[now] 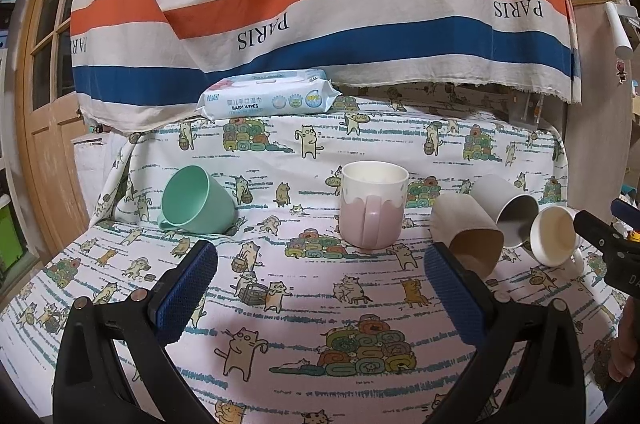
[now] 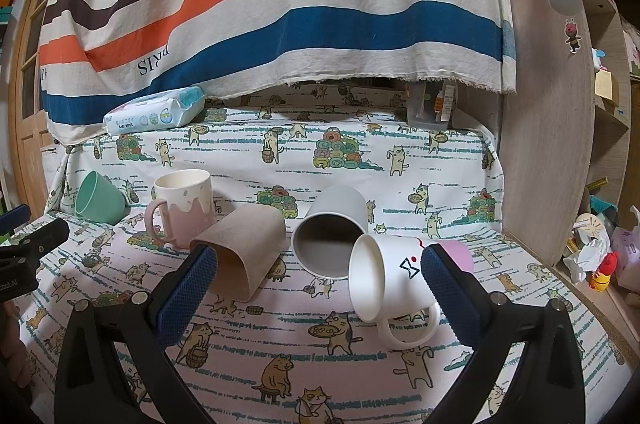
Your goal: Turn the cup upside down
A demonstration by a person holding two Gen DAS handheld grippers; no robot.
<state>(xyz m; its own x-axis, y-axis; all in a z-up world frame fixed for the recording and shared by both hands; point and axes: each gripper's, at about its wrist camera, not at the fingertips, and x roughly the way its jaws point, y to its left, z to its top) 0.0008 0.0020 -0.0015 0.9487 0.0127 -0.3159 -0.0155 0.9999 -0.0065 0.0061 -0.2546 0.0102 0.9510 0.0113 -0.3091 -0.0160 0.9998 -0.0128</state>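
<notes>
Left wrist view: your left gripper hangs with jaws wide apart, empty, lined up on the pink mug, which stands upright mid-cloth, handle toward you. Approach step, nothing grasped yet.

Right wrist view: your right gripper is also spread and empty, near the white mug lying on its side. Which cup is meant is probably the upright one. Next: close on its body, lift, invert.
</notes>
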